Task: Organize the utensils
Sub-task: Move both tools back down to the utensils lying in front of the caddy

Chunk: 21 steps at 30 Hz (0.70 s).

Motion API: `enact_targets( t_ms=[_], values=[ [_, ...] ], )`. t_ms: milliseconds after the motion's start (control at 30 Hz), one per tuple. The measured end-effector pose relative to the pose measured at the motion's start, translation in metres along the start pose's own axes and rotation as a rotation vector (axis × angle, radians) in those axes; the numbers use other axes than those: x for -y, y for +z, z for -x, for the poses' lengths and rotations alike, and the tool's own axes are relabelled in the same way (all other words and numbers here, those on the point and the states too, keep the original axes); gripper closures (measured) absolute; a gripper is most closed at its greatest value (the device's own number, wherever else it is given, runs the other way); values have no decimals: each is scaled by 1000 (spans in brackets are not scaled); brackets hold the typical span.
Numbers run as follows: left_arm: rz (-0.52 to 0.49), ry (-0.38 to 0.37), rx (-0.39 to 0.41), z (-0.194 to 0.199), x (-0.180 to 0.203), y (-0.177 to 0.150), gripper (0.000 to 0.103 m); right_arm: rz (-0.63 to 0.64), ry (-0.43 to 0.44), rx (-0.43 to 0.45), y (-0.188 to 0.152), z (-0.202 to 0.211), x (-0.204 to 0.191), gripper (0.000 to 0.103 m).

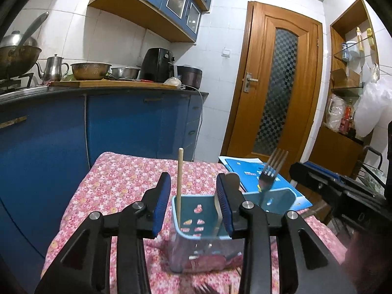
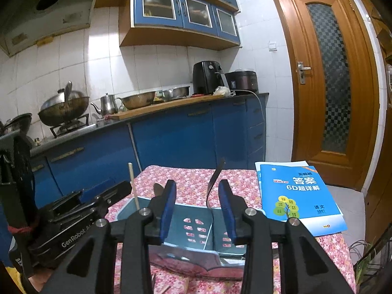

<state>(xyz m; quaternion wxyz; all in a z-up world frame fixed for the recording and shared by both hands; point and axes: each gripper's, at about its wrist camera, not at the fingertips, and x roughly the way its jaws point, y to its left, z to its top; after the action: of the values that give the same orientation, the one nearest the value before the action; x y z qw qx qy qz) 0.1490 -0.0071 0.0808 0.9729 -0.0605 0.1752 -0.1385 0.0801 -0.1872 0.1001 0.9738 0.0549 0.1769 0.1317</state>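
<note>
A: Left wrist view: left gripper (image 1: 193, 203) wide, nothing between the jaws, hovering over the near rim of the caddy (image 1: 235, 201) on the surface (image 1: 117, 186).
B: Contents?
A: Chopstick (image 1: 180, 183) upright in the left compartment, fork (image 1: 269, 171) tines-up in the right one, leaning a little. Something metal behind the right pad (image 1: 224, 208), likely a spoon handle; hard to tell.
B: Right side?
A: Right gripper (image 2: 197, 208) also wide and empty, facing the caddy's divider. Booklet (image 2: 299, 196) just beside the caddy.
B: More to sort?
A: Blurred slivers at the near edge of both views, possibly loose utensils; can't confirm.
B: Advice for the next pick?
A: Probably: approach low, close across the narrow part of a handle, lift clear before swinging over the rim. Lower handle-first into a matching compartment, away from the chopstick. Keep the other gripper off the caddy wall; looks light enough to tip.
</note>
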Motion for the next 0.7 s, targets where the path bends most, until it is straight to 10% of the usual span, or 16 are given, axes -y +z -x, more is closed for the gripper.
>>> enact_targets(
  t_ms=[700],
  values=[
    [-13, 5, -175, 71, 10, -25, 62, -46, 23, -80, -29, 68, -11, 64]
  ],
)
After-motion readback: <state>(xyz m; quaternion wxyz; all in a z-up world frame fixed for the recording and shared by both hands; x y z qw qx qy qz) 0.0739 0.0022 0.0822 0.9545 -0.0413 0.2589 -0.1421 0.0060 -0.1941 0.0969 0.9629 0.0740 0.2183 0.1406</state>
